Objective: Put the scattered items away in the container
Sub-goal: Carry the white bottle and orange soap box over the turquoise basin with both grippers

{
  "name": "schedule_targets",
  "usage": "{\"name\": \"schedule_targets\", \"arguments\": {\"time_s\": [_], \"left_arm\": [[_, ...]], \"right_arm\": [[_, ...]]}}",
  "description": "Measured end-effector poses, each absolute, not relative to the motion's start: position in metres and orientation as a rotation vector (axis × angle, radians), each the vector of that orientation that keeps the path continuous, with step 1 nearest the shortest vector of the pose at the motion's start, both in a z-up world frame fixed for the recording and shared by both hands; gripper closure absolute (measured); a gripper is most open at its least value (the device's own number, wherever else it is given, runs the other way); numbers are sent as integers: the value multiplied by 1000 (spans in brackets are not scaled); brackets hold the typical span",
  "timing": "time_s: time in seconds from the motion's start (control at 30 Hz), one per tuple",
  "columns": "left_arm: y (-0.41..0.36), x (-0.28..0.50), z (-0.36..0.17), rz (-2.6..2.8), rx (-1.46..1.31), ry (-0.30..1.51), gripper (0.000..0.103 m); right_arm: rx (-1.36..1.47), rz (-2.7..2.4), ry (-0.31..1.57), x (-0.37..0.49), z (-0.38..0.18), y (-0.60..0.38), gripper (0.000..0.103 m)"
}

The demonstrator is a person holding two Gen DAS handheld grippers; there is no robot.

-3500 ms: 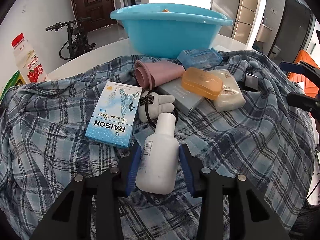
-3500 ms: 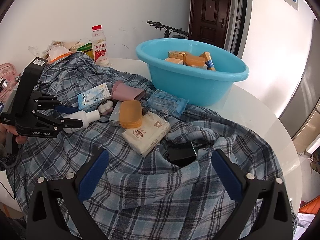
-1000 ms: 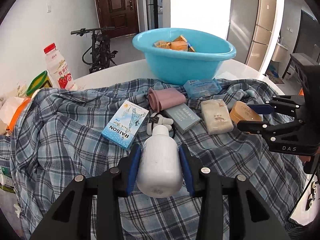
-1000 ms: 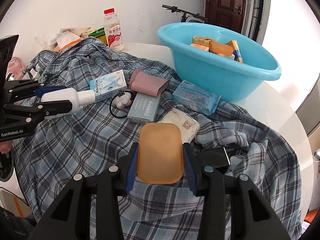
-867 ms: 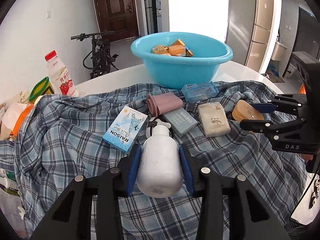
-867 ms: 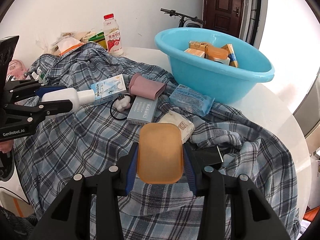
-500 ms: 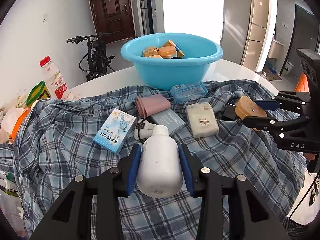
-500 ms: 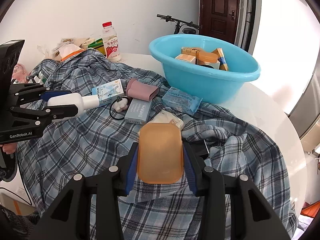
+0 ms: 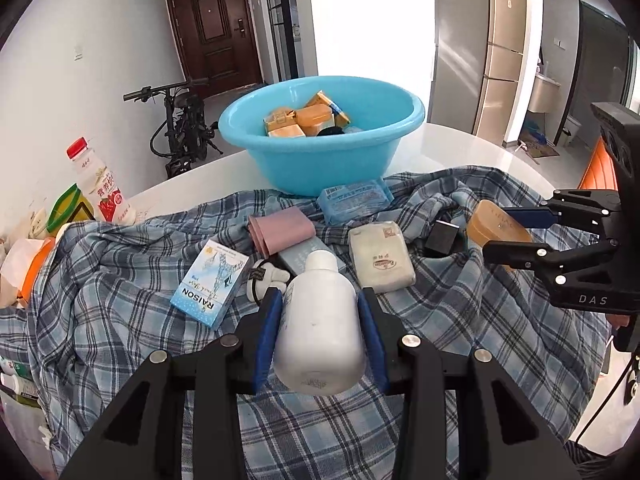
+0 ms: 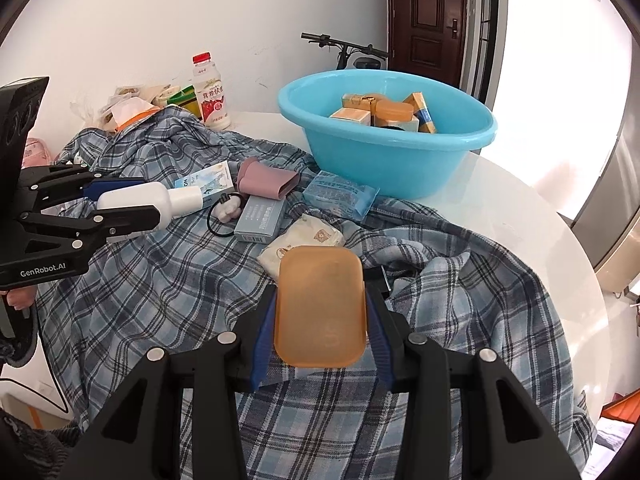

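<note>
My left gripper [image 9: 320, 320] is shut on a white plastic bottle [image 9: 320, 324] and holds it above the plaid cloth; it also shows in the right wrist view [image 10: 120, 202]. My right gripper [image 10: 320, 320] is shut on an orange soap case [image 10: 320, 304], held above the cloth; it also shows in the left wrist view [image 9: 496, 226]. The blue basin [image 9: 320, 160] stands at the back of the table with several boxes inside [image 10: 384, 114]. Loose on the cloth lie a RAISON box [image 9: 210, 282], a pink roll [image 9: 280, 230], a grey-blue box [image 10: 260, 218], a tissue pack [image 9: 380, 254] and a blue packet [image 9: 354, 200].
A plaid shirt [image 9: 100, 300] covers the white round table [image 10: 520, 216]. A red-capped drink bottle [image 9: 100, 184] and bags stand at the left edge. A black block [image 9: 442, 236] and a white toy with a hair tie [image 9: 264, 278] lie on the cloth. A bicycle stands behind.
Both grippers have risen and drawn back with their items; the basin's inside shows more fully. The right gripper took hold of the orange soap case since the earliest frames.
</note>
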State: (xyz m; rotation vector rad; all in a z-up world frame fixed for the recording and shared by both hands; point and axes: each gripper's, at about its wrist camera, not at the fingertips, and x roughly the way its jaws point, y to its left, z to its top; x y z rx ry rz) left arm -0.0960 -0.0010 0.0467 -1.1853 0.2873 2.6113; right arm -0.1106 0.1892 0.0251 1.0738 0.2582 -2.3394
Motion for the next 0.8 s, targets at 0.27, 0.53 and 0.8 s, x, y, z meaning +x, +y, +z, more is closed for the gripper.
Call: {"name": "schedule_targets", "arguments": {"time_s": [0.27,0.53,0.8], "left_arm": [[2,-120,69,2541,-1197,157,61],[14,-161,93,2582,-1149,130,61],[27,-228,115,2634,-1111,126,61]], "right_arm": [[1017,-2365,225,-123,48,193,62],[1008,-2391,170,-163,71,197,62],[981,-2443,158,-221,97,190,62]]}}
